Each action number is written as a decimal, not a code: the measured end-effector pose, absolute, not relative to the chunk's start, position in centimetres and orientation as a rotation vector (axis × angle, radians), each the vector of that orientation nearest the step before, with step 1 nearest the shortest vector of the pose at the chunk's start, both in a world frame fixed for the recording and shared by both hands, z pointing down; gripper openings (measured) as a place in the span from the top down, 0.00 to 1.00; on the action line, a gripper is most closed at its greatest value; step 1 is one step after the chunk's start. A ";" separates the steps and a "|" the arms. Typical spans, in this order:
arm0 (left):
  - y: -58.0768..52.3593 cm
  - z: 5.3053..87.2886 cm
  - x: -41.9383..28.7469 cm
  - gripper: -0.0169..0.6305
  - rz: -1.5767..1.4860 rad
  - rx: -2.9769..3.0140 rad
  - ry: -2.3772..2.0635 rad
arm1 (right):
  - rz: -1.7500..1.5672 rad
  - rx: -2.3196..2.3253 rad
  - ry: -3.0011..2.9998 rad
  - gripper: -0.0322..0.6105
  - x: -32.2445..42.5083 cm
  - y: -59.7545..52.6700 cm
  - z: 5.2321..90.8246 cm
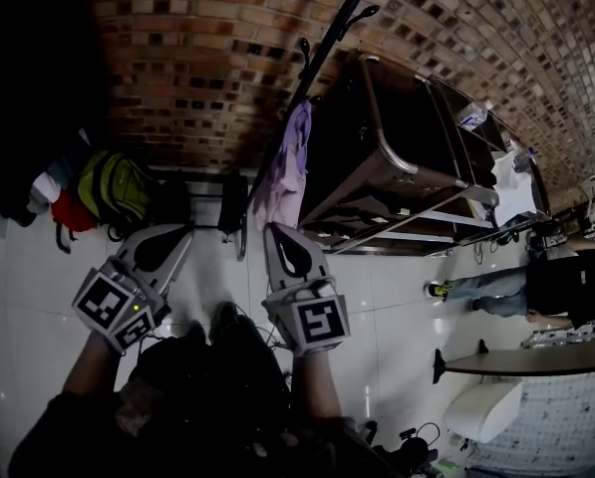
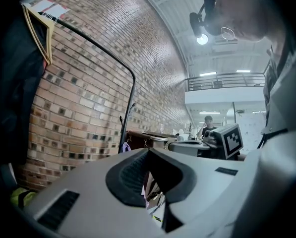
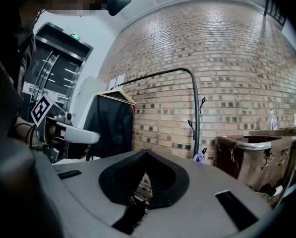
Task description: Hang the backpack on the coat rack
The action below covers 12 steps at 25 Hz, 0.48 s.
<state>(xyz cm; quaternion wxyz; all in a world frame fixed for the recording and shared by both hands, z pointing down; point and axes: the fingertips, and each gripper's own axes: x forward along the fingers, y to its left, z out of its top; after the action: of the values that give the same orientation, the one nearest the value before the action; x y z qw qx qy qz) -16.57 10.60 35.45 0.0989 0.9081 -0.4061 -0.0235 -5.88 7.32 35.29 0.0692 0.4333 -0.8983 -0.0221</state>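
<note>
- The left gripper (image 1: 180,233) is clenched: in its own view the two jaws meet at the tip and nothing sits between them.
- The right gripper (image 1: 276,235) is clenched too, tips pressed together with nothing gripped (only a dark slit shows behind the tips).
- Both grippers are held side by side and close together, pointing toward the far brick wall (image 1: 197,58).
- The backpack (image 1: 118,189), yellow-green, sits on the white tiled floor (image 1: 28,317) at the foot of the wall, far and to the left of the left gripper, and clear of both grippers.
- A red item (image 1: 73,212) lies just left of the backpack, below dark garments (image 1: 18,118) hanging on a rail.
- The coat rack (image 1: 322,53), a black pole with hooks, stands to the right of the backpack, straight beyond the right gripper.
- A purple cloth (image 1: 287,162) hangs on it.
- Just right of the rack is a brown bin cart (image 1: 377,157).
- A person (image 1: 536,287) is at the far right.
</note>
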 end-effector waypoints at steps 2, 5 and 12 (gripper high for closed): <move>11.0 35.3 -16.2 0.91 -0.076 2.692 -1.202 | -0.077 1.303 -2.702 0.90 -5.6 7.8 35.1; 11.3 35.0 -15.6 0.91 -0.082 2.697 -1.203 | -0.080 1.298 -2.701 0.90 -5.2 8.1 35.0; 10.9 33.7 -13.4 0.91 -0.074 2.705 -1.204 | -0.052 1.296 -2.702 0.90 -3.1 7.8 34.1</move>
<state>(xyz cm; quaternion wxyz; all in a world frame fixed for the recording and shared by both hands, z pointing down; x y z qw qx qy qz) -13.39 10.91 33.74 0.0900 0.9096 -0.4048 -0.0249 -3.12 7.85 34.14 0.0722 0.4314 -0.8991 -0.0174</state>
